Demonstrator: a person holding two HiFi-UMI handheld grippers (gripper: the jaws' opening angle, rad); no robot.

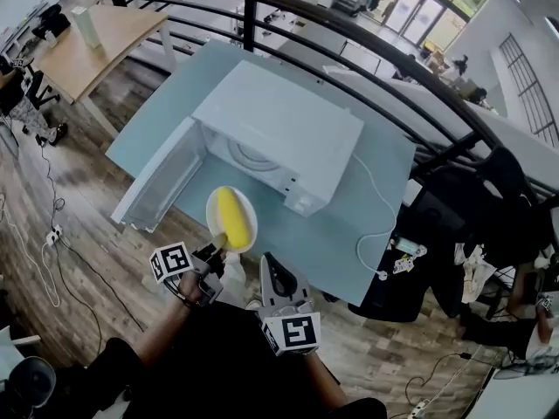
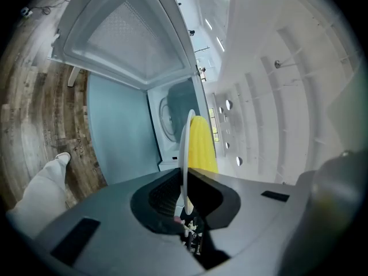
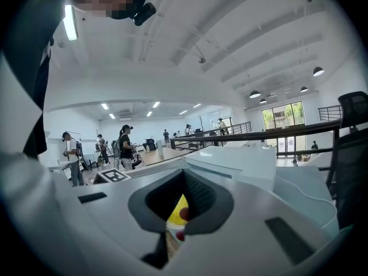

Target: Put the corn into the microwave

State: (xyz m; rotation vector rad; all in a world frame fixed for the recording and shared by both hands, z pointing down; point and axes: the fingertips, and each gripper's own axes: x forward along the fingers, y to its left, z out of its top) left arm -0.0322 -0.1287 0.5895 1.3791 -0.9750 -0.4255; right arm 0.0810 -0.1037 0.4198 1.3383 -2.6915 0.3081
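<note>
My left gripper [image 1: 217,251] pinches the plate [image 1: 212,206] rim, corn [image 1: 232,218] pointing lengthwise up-frame at the microwave [image 1: 288,120]; right gripper [image 1: 276,279] beside it, closed, empty.

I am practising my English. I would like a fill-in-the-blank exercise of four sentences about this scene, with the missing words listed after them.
1. The left gripper is shut on the rim of a white ___.
2. A yellow ear of ___ lies on it.
3. The door of the microwave stands ___.
4. The microwave rests on a pale blue ___.

Missing words: plate; corn; open; table.
</note>
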